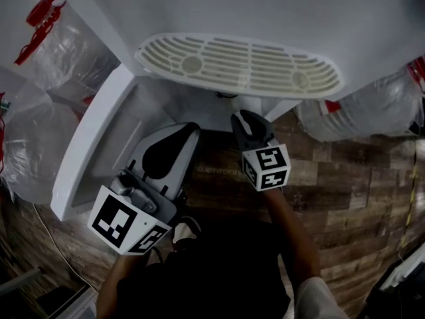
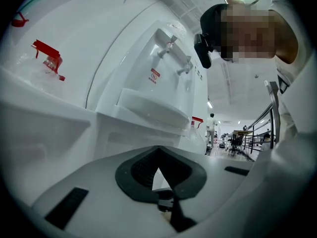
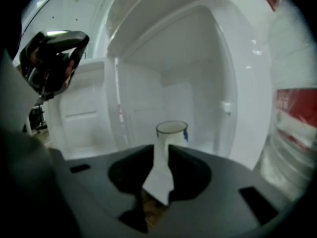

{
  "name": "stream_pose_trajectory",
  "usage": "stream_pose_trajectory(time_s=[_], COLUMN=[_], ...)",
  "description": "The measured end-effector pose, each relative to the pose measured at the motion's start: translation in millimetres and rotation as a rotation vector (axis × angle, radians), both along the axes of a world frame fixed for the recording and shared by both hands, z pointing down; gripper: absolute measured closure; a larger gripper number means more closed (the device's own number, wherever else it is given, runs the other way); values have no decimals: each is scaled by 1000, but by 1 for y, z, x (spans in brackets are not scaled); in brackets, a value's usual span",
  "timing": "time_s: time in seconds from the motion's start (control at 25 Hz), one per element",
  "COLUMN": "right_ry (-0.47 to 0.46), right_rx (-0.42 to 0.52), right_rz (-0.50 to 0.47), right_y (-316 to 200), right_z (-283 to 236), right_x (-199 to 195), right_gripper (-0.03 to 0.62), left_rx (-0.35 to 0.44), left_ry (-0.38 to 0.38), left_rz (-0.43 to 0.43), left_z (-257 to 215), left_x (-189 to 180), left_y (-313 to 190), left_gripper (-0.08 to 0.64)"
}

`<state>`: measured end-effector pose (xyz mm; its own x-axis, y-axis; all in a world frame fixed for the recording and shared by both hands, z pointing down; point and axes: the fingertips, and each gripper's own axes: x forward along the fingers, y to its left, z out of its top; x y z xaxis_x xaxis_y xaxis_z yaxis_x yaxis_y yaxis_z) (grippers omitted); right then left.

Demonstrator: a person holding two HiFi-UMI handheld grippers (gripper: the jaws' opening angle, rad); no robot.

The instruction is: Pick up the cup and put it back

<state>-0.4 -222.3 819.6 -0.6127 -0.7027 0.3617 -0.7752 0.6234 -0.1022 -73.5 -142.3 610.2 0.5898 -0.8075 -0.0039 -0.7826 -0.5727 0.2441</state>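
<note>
- Wood-plank floor [image 1: 345, 178], white cabinet [image 3: 198, 83]; red label on the right-hand bottle [image 3: 294, 113] is unreadable.
- Cup [image 3: 172, 130] stands inside, just beyond the right gripper [image 3: 161, 148], whose jaws are narrowly parted.
- Left gripper [image 2: 158, 150]: jaws together, empty.

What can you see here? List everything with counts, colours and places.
dispenser: one, white, straight ahead
door: one, white, swung open at left
drip tray: one, cream, slotted, above the cabinet
cup: one, white with blue, upright inside the cabinet
jugs: at least three, clear, red-capped, both sides of the dispenser
floor: brown wood pattern
left gripper: one, grey, shut, empty, by the door
right gripper: one, grey, open, aimed at the cup, not touching it
</note>
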Motion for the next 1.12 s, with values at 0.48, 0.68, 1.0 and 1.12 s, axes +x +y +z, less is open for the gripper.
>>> stream_pose_trajectory(time_s=[0.48,0.68,1.0,1.12], right_ry=[10,-26,-86,-102], right_rx=[58,103,180,191], right_rz=[-219,-235,-257,-269], right_y=[43,55,82,88], right_z=[-67,-112,-196,-219], right_x=[-17,-13,-14,-14], right_gripper=[550,569,569,569], left_rx=[5,-1,-15,-10], left_ry=[10,5,-70,-99], left_rz=[-11,-11,58,80], left_z=[1,-1,-19,-37], left_x=[0,6,24,24], left_y=[0,-3,5,8], left_gripper=[552,552,552,552])
